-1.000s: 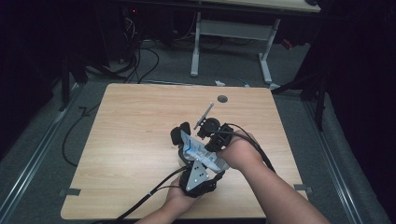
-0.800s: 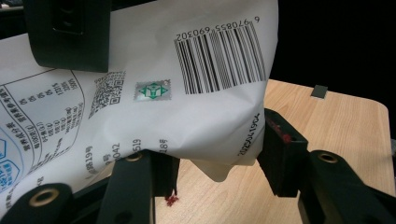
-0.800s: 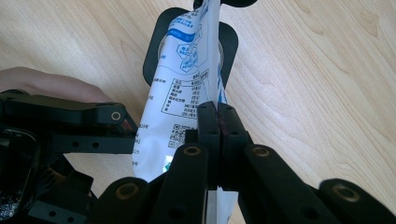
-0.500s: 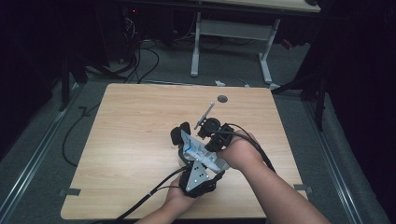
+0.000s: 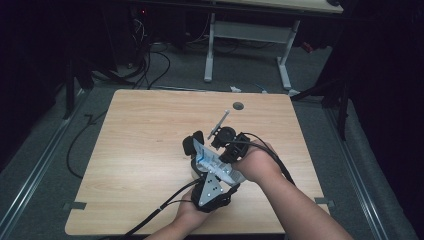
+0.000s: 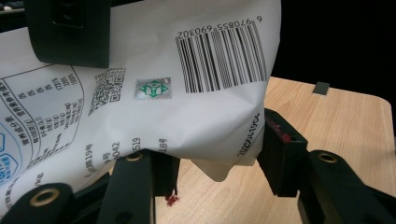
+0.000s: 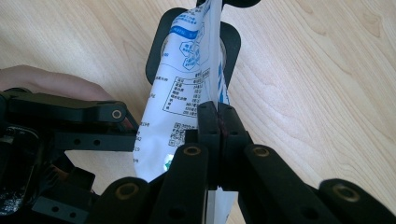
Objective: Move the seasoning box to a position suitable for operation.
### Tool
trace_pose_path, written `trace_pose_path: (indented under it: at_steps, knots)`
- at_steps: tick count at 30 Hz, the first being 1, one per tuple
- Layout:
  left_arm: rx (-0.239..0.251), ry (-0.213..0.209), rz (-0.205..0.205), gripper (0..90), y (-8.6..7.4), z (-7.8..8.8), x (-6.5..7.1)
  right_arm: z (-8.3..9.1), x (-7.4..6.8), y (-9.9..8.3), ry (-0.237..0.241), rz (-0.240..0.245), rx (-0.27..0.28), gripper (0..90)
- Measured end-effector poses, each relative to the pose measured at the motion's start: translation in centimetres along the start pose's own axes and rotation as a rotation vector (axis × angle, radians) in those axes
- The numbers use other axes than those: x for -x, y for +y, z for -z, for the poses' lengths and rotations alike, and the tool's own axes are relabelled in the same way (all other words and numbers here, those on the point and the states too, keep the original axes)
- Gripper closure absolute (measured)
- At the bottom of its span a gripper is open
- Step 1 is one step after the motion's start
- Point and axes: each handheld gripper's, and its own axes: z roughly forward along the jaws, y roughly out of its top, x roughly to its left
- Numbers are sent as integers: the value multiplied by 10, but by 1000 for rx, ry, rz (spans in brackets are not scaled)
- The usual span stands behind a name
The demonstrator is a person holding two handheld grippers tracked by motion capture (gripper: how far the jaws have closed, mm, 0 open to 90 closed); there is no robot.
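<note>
A white pouch (image 6: 187, 88) printed with a barcode and small text stands upright between my two grippers near the table's front middle. The left gripper (image 6: 215, 149) is shut on its lower part, and the pouch creases where the jaws press it. Pinching the pouch's (image 7: 187, 79) flat side seam, the right gripper (image 7: 218, 126) is shut with its pads tight together. From above, the pouch (image 5: 206, 159) sits between the left gripper (image 5: 202, 167) and the right gripper (image 5: 220, 147), each in a hand. A black rounded object (image 7: 231, 42) lies on the wood behind the pouch.
The wooden table (image 5: 145, 130) has a small round cable hole (image 5: 238, 105) near its far edge. Beyond it stands a desk frame (image 5: 250, 35), with cables (image 5: 150, 60) on the floor. Black cables trail from the grippers off the table's front edge.
</note>
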Motion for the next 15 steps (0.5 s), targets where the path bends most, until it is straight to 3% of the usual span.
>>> trace_pose_path:
  at_steps: [15]
  knots:
    - [-14, 2, -1, 544, -10, 5, -3, -1, 0, -7, 24, -13, 4, 900]
